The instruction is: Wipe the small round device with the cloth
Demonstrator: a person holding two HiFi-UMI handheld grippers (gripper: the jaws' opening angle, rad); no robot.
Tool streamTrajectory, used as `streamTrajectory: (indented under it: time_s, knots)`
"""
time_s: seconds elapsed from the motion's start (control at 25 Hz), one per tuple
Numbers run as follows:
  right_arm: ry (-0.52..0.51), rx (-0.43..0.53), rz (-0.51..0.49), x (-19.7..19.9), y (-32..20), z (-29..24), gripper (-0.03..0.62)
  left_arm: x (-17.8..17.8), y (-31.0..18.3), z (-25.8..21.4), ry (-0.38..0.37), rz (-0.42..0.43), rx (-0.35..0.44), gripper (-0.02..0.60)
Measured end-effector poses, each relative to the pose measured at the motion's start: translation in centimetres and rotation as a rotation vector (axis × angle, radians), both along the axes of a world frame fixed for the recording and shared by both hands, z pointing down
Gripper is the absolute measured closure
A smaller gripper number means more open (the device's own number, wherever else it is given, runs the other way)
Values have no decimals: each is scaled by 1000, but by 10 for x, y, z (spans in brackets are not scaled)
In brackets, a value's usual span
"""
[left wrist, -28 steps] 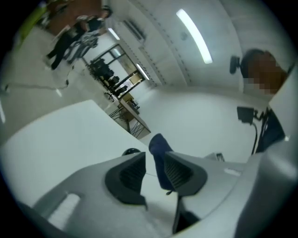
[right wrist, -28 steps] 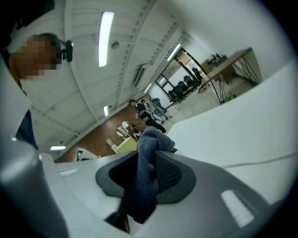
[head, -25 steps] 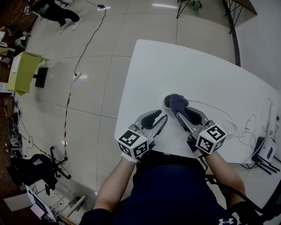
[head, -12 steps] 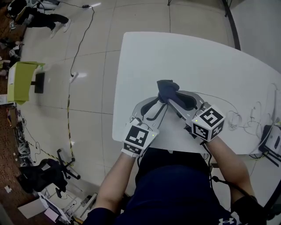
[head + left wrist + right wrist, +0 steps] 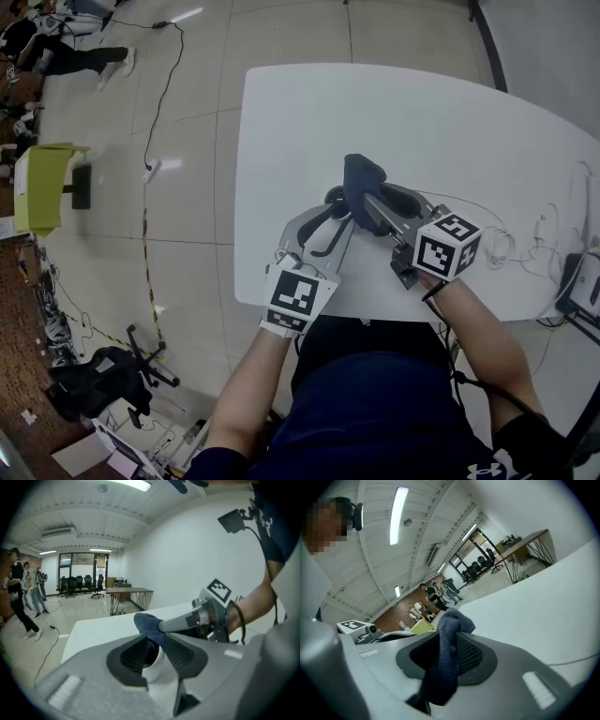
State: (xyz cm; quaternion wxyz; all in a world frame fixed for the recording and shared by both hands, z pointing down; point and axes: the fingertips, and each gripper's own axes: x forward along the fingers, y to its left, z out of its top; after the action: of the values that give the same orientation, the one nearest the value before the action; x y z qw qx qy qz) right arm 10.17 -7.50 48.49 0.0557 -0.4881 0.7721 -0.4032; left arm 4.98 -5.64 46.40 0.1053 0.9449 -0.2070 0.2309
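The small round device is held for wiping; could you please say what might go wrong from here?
The left gripper grips the small round device only by its sides, so a firm push from the cloth could twist it loose. Little cloth sticks out past the right gripper, so its hard tips might scrape the device.

White table (image 5: 422,122) on tiled floor (image 5: 187,94); thin cables (image 5: 497,246) lying loose near table's right edge
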Motion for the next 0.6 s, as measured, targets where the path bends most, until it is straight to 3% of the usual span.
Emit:
streamTrajectory:
  time_s: [0.24,0.44,0.6]
  knots:
    - [-59,-103,55,10,4,39,480,1,2,11,-46,5,8,466]
    - [37,-145,28,9,14,67,480,2,1,13,-55,0,12,466]
    - [205,-172,-18,8,18,83,480,3,0,14,-60,2,21,466]
